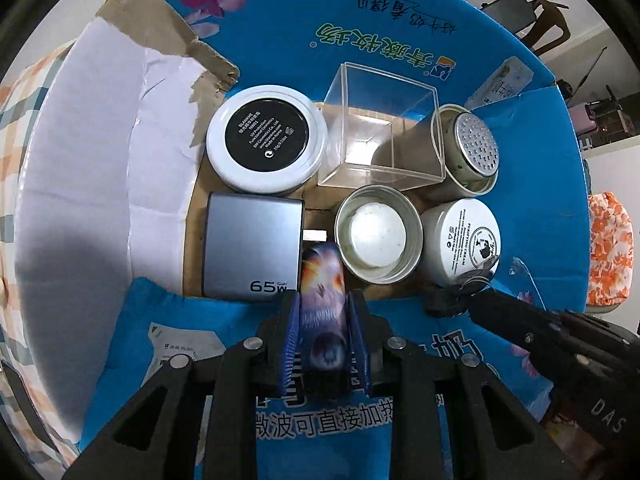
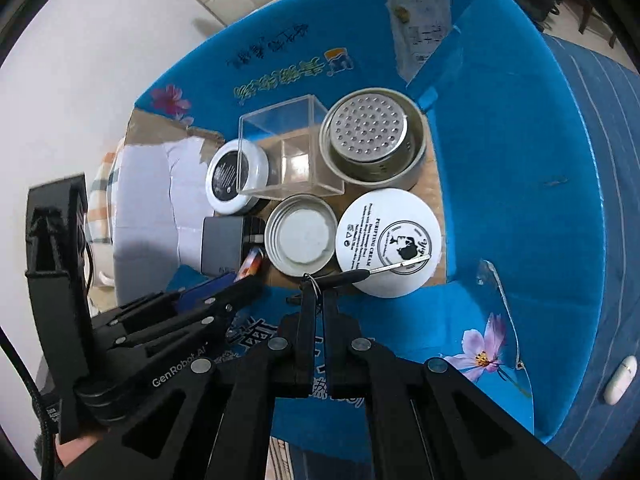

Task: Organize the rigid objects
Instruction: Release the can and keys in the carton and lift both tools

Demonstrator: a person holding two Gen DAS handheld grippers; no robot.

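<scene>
Here, two handheld grippers reach down into an open blue box (image 1: 400, 12) with a brown cardboard floor. The left gripper (image 1: 324, 312) has its jaws closed on a small printed case (image 1: 323, 276), held upright just beside a grey charger (image 1: 252, 244) marked 65W. The right gripper (image 2: 316, 300) has its jaws pressed together on a key ring carrying a thin metal pick (image 2: 384, 269), whose tip lies over a white cream jar (image 2: 390, 240). Also in the box: a round white compact (image 1: 266, 138) with a black label, a clear cube (image 1: 384, 128), a perforated metal strainer (image 1: 478, 144) in a tin, and an open tin lid (image 1: 378, 234) between the charger and the jar.
</scene>
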